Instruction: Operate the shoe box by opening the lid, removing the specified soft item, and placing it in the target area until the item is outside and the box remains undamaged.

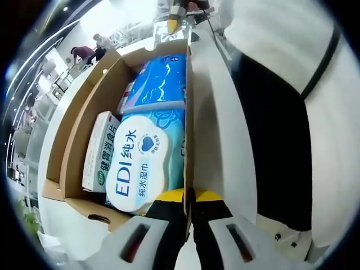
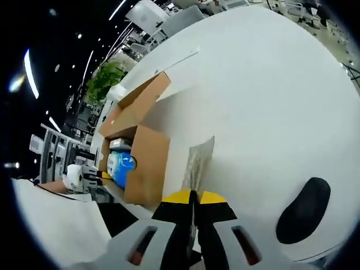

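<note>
One open cardboard shoe box (image 1: 67, 152) on white bench (image 2: 270, 101), wet wipes pack (image 1: 143, 163) inside beside white carton (image 1: 100, 151) and blue packet (image 1: 156, 81); left tool (image 1: 189, 198) clamped on box wall edge; right tool (image 2: 192, 198) pinching clear plastic bag (image 2: 198, 163), black patch (image 2: 304, 211) nearby

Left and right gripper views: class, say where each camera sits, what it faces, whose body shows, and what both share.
Left gripper view: on the left gripper, facing into the open box at the wipes pack; the person's torso at right.
Right gripper view: on the right gripper, facing the table; a sleeve lower left.
Shared: the box and wipes.
</note>
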Available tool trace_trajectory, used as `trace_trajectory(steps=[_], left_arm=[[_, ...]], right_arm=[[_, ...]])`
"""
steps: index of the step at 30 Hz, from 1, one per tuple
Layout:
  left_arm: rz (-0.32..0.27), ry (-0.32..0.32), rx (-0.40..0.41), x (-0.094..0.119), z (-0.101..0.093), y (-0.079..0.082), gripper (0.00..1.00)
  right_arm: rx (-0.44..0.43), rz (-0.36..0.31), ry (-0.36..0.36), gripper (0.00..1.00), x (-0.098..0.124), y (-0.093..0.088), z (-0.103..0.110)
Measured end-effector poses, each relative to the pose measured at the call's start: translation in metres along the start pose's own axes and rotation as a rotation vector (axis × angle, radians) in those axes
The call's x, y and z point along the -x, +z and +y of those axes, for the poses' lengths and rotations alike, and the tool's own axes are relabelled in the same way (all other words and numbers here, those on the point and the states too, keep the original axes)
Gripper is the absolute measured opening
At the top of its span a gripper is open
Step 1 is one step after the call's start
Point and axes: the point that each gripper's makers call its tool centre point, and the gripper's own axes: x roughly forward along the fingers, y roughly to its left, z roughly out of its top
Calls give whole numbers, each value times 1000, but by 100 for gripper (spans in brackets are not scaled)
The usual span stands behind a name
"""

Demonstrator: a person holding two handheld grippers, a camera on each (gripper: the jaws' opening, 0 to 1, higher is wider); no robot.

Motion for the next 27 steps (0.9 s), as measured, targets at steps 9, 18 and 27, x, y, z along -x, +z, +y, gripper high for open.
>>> trace_trajectory(steps=[9, 18, 27], left_arm=[[-1, -2, -12, 0, 0, 0, 3], [2, -12, -9, 0, -1, 0, 2], [5, -13, -6, 0, 0, 0, 2]], right_arm=[[46, 11, -39, 0, -8, 6, -4], [176, 49, -97, 0, -25, 13, -17], [143, 72, -84, 0, -33, 3, -7]])
